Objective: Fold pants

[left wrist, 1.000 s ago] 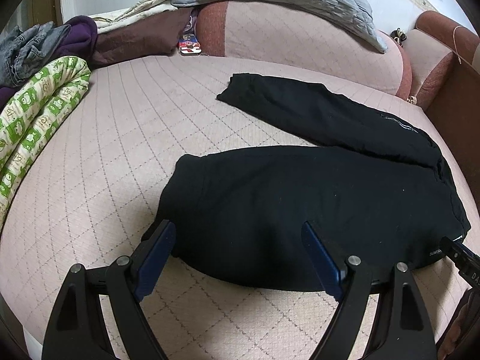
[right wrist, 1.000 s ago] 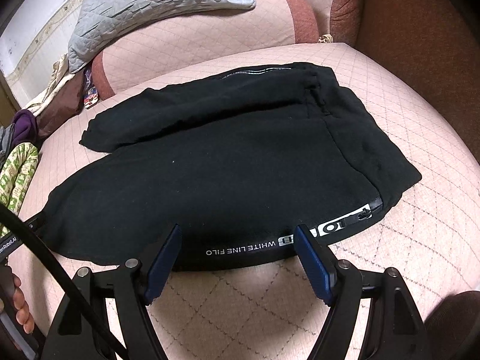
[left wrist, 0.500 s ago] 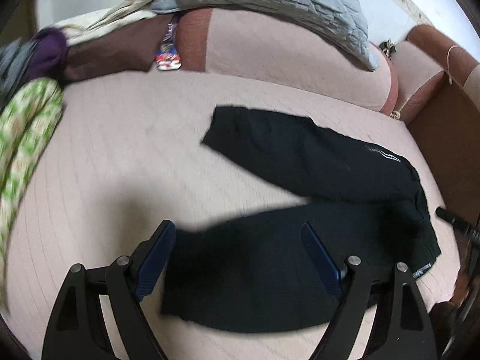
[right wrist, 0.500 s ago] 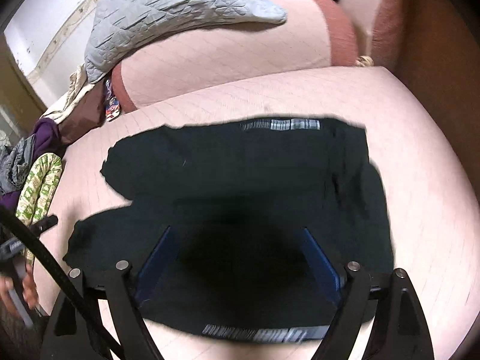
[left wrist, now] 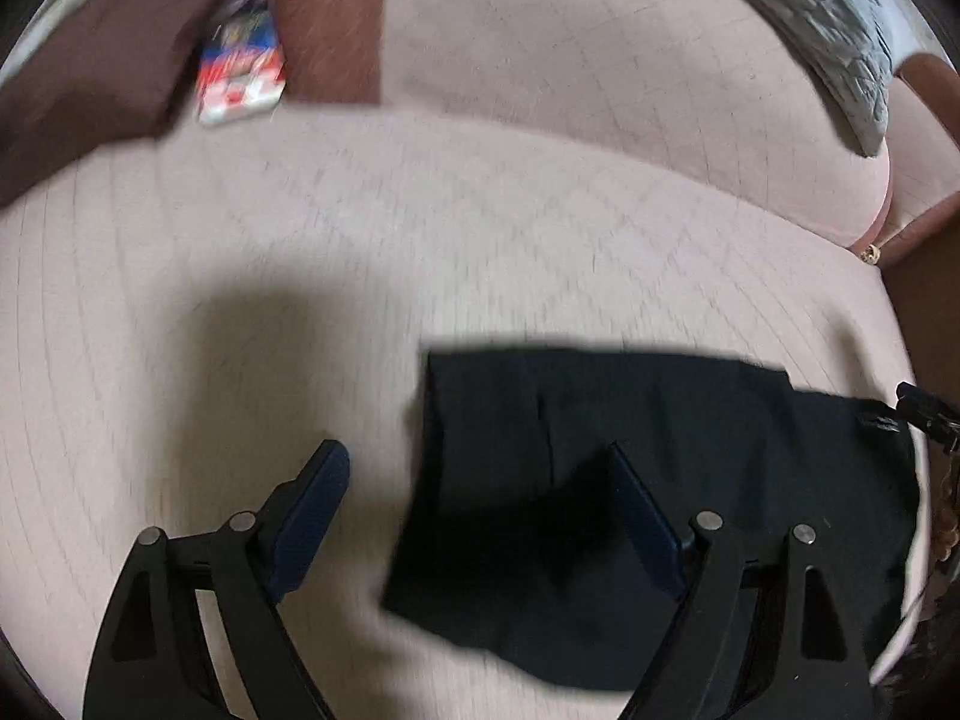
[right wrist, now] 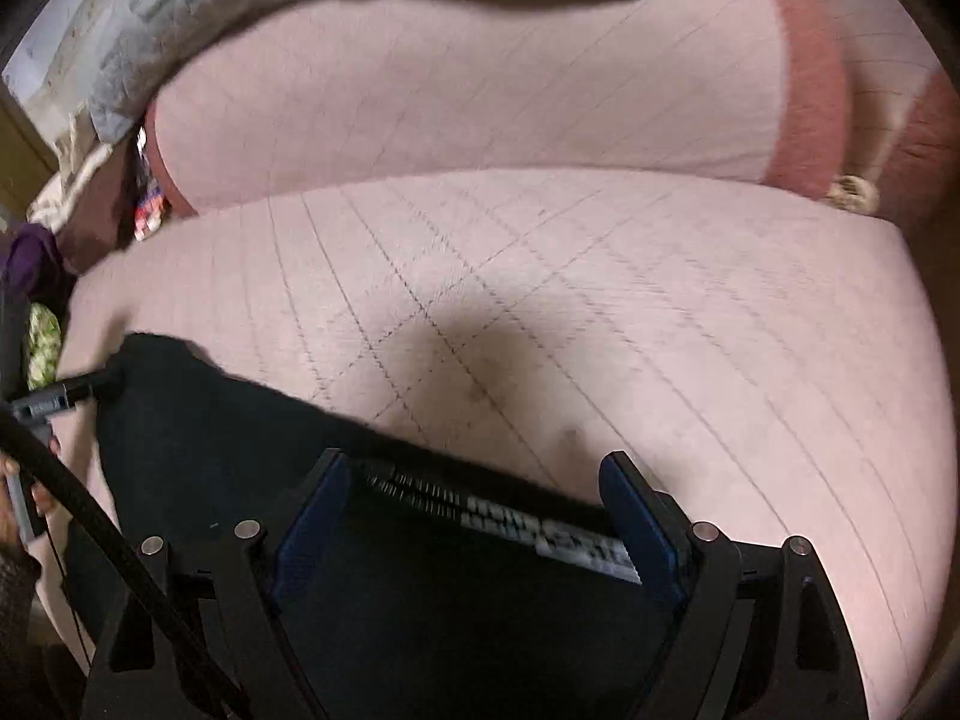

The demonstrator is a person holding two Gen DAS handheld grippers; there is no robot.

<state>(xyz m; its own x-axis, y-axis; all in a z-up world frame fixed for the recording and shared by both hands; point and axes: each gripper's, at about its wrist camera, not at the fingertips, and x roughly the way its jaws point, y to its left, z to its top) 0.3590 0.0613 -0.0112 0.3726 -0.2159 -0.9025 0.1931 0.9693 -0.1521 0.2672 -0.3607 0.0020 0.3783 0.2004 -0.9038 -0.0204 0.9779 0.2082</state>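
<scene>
The black pants [left wrist: 690, 438] lie on the pink quilted sofa seat [left wrist: 300, 252], low and right in the left wrist view; both views are motion-blurred. My left gripper [left wrist: 480, 510] is open and empty, above the pants' left edge. In the right wrist view the pants [right wrist: 240, 444] fill the lower left, with a white-lettered waistband [right wrist: 540, 528] between the fingers. My right gripper [right wrist: 474, 516] is open above that waistband. The other gripper's tip [right wrist: 66, 396] shows at the pants' far left edge.
The pink backrest cushion [left wrist: 570, 72] with a grey quilted blanket [left wrist: 840, 42] rises behind the seat. A colourful packet [left wrist: 240, 78] and brown cloth [left wrist: 78, 78] sit at the back left. A brown armrest [right wrist: 924, 144] bounds the right side.
Both grippers have moved forward and tilted down over the pants. The pants now sit lower in both views and look more compact. Both grippers stayed open.
</scene>
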